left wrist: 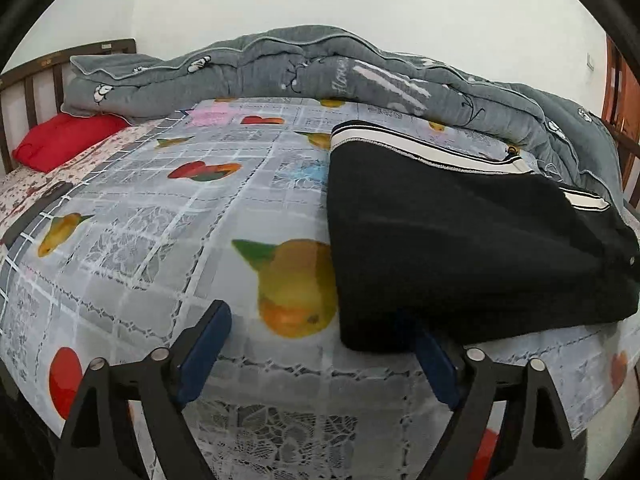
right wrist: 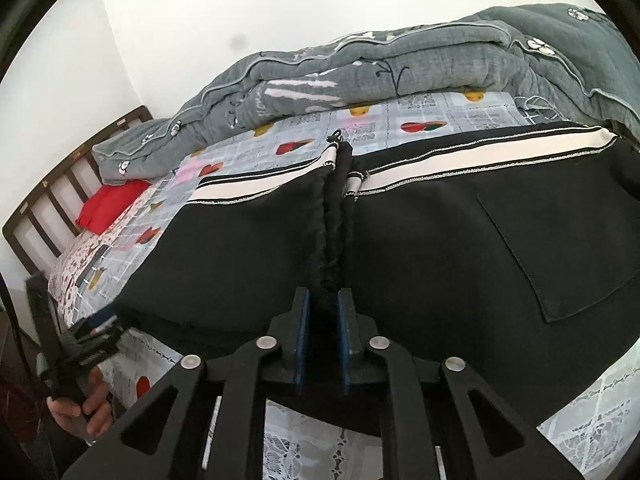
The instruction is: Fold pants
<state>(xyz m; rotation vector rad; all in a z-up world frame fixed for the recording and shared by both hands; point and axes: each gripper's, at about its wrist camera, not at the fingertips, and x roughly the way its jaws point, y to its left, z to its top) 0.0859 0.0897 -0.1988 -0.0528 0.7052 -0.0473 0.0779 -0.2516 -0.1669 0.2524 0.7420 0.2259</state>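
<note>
The pants, black with a white-and-black striped waistband, lie partly folded on a bed, on a grey sheet printed with fruit and lace squares. In the right wrist view a patch pocket faces up on the right side, and the cloth is bunched into a ridge running from the waistband down toward the camera. The right gripper has its jaws nearly together, pinching that ridge of black fabric between the blue pads. The left gripper stands wide open at the near left corner of the pants; its right finger sits at or under the overhanging edge of the cloth, its left finger over bare sheet, and nothing is clamped.

Beyond the waistband a rumpled grey quilt with white flower prints is heaped along the far side of the bed, close to the pants on the right. A red pillow lies well apart at the left, by the dark wooden headboard. In the right wrist view a hand grips the left gripper's handle at the bed's near edge.
</note>
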